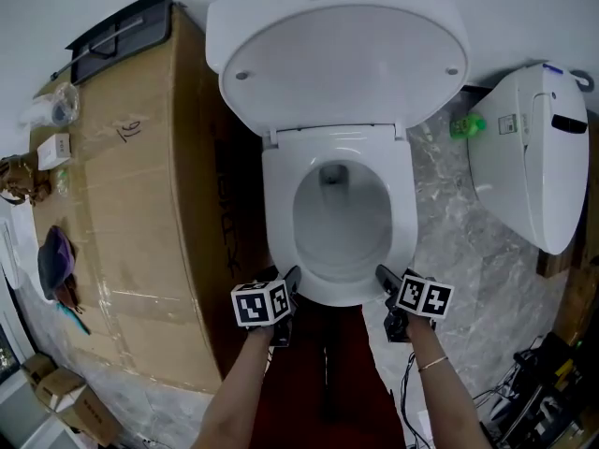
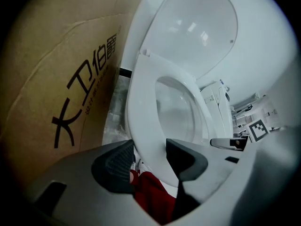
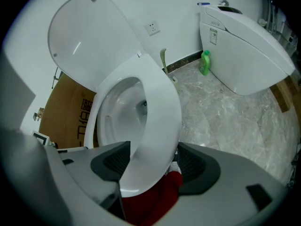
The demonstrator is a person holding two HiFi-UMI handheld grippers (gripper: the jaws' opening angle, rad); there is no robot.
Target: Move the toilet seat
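A white toilet stands with its lid (image 1: 346,54) up against the wall and its seat (image 1: 281,204) lying on the bowl. My left gripper (image 1: 288,283) is at the seat's front left, and my right gripper (image 1: 386,279) is at its front right. The left gripper view shows the seat rim (image 2: 141,102) running between the jaws of the left gripper (image 2: 150,152), both pads against it. The right gripper view shows the same for the right gripper (image 3: 154,161), with the rim (image 3: 162,107) filling the gap between its pads.
A large cardboard box (image 1: 122,204) with small items on top stands tight against the toilet's left. A second white toilet (image 1: 533,157) and a green bottle (image 1: 468,124) are at the right. Something red (image 1: 318,382) lies below the bowl's front. Cables (image 1: 524,400) lie at lower right.
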